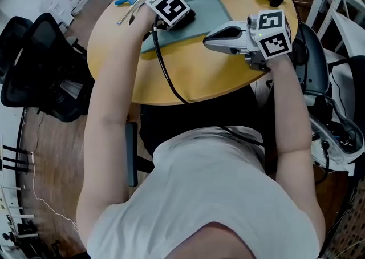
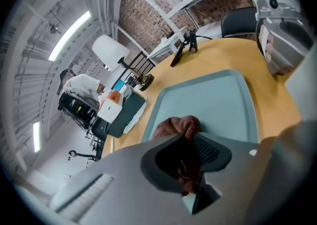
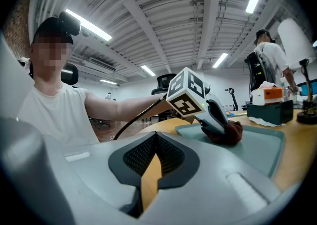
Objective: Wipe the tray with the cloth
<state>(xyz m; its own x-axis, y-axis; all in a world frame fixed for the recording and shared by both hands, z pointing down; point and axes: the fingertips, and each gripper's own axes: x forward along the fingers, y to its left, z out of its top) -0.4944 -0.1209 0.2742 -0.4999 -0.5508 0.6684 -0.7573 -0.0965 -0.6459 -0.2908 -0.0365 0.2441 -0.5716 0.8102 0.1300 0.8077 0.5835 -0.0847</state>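
Wiping is looking like the step in hand: the left gripper (image 2: 190, 169) is clamping its jaws on a bunched reddish-brown cloth (image 2: 178, 125) and is pressing that wad down onto the tray (image 2: 218, 100). The tray is lying flat on the round table (image 1: 194, 75), towards the table's far edge as the person is seeing it, and the cloth is sitting on the tray's left end, close to the short edge there. The right gripper (image 1: 208, 40) is hovering over bare table just beside the tray's near right corner, pointing along the tray towards the left gripper; its jaws are meeting at the tips with only a sliver of table showing behind them, and they are holding nothing. The tray is a rounded rectangle whose long axis is running from the person's left to right, slightly slanted, so it is stretching away from the cloth towards the right gripper. The cloth itself is crumpled, so no long axis is showing, though a fold is pushing out past the jaw tips onto the tray. Most of the tray is lying unswept ahead of the cloth, so the next move is probably calling for a firm drag along that long axis towards the right end, with the tray perhaps needing steadying at its edge.
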